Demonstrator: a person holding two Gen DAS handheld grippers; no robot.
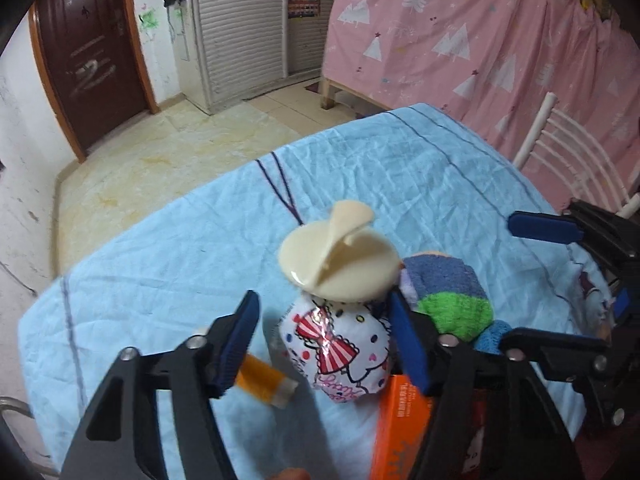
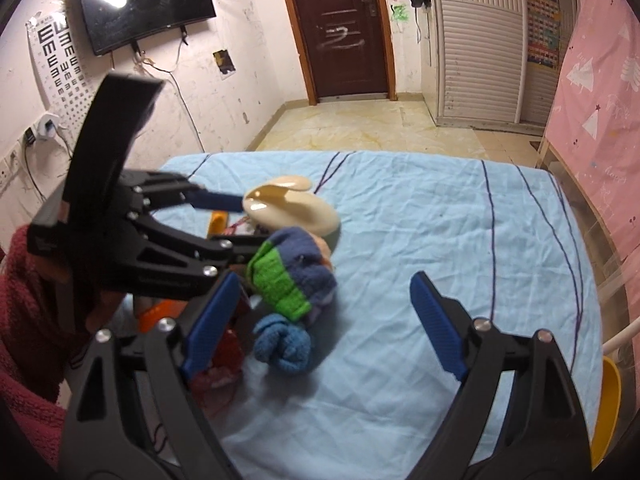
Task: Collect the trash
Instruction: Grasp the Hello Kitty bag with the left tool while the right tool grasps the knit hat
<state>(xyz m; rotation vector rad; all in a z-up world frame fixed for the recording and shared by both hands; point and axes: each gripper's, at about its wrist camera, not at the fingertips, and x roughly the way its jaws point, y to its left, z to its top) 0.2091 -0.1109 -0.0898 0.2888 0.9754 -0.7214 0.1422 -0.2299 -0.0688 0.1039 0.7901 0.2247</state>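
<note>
A pile of things lies on the light blue tablecloth (image 1: 168, 248). A white cartoon-print wrapper (image 1: 340, 352) sits between the open fingers of my left gripper (image 1: 324, 344), not gripped. A cream plastic lid (image 1: 340, 260) rests on top of it. An orange wrapper piece (image 1: 262, 382) lies under the left finger. An orange box (image 1: 400, 428) lies by the right finger. A blue-green striped sock (image 2: 292, 276) and a balled blue sock (image 2: 284, 344) lie beside them. My right gripper (image 2: 324, 328) is open and empty, just right of the socks. The left gripper (image 2: 224, 220) also shows in the right wrist view.
The cloth (image 2: 440, 220) covers the table to its far edge. A white chair (image 1: 576, 160) stands at the table's right side, a pink curtain (image 1: 480, 40) behind it. A yellow object (image 2: 606, 400) sits at the right edge. Red trash (image 2: 220, 372) lies near the right gripper's left finger.
</note>
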